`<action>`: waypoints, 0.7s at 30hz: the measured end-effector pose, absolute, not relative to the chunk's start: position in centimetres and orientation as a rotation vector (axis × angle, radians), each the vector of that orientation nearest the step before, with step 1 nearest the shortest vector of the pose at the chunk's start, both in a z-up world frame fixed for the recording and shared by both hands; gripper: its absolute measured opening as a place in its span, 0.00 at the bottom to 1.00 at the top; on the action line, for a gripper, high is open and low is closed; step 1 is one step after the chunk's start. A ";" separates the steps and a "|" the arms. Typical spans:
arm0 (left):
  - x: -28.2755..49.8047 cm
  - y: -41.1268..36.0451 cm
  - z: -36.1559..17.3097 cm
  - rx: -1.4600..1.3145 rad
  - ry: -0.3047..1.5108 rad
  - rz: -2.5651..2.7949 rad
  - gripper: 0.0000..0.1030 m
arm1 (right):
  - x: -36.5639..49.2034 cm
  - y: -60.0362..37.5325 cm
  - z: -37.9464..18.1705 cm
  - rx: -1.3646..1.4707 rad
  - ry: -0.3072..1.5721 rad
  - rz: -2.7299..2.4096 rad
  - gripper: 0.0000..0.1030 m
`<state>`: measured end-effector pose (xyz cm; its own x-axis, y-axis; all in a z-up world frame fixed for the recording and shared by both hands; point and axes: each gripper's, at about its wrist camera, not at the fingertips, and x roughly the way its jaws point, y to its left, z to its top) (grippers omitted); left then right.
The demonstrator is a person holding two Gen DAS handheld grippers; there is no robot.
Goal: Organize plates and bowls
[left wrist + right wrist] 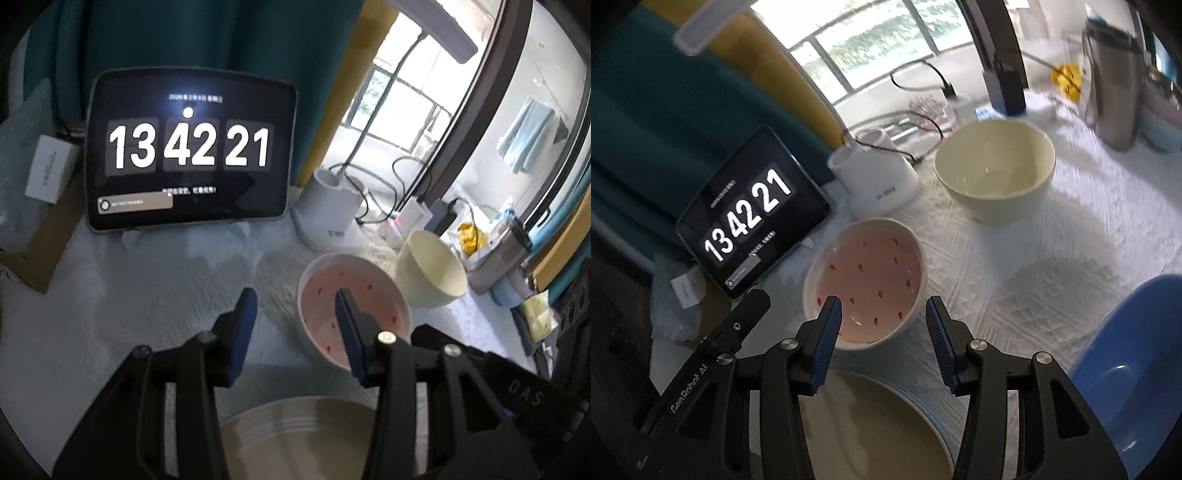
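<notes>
A pink bowl (325, 291) (871, 273) with red specks and a white outside stands on the white cloth. Behind it to the right is a cream bowl (430, 269) (993, 170). Close under both cameras lies a beige plate (295, 432) (871, 424), with a pale blue rim showing under it in the right wrist view. My left gripper (295, 314) hovers open left of the pink bowl, its right finger overlapping the bowl in the picture. My right gripper (882, 314) hangs open over the bowl's near rim, gripping nothing. A blue bowl (1137, 350) sits at the right.
A tablet clock (188, 151) (753, 218) leans at the back. A white lamp base (328, 218) (875, 173) with cables stands beside it. A steel kettle (1115, 85), chargers and clutter crowd the far right. A cardboard box (40, 254) lies at the left.
</notes>
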<state>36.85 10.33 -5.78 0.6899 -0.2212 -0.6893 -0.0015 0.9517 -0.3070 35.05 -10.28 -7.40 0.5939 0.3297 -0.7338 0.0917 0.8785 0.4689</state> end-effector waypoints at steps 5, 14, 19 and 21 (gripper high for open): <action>37.6 9.9 -7.4 -0.287 0.842 -0.136 0.44 | 35.9 -10.3 -9.0 0.506 0.970 0.089 0.48; 39.3 9.3 -10.5 -0.314 0.968 -0.165 0.45 | 37.0 -10.3 -11.2 0.571 1.011 0.037 0.48; 39.3 9.6 -10.9 -0.332 0.968 -0.160 0.45 | 37.9 -10.1 -12.5 0.623 1.056 0.063 0.43; 39.4 9.5 -11.0 -0.326 0.966 -0.158 0.45 | 38.1 -9.8 -12.6 0.615 1.056 0.063 0.39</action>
<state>39.36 9.55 -10.96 0.5622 -0.2754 -0.7798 -0.0126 0.9400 -0.3411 38.06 -9.84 -12.60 0.5066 0.3350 -0.7944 0.2375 0.8315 0.5021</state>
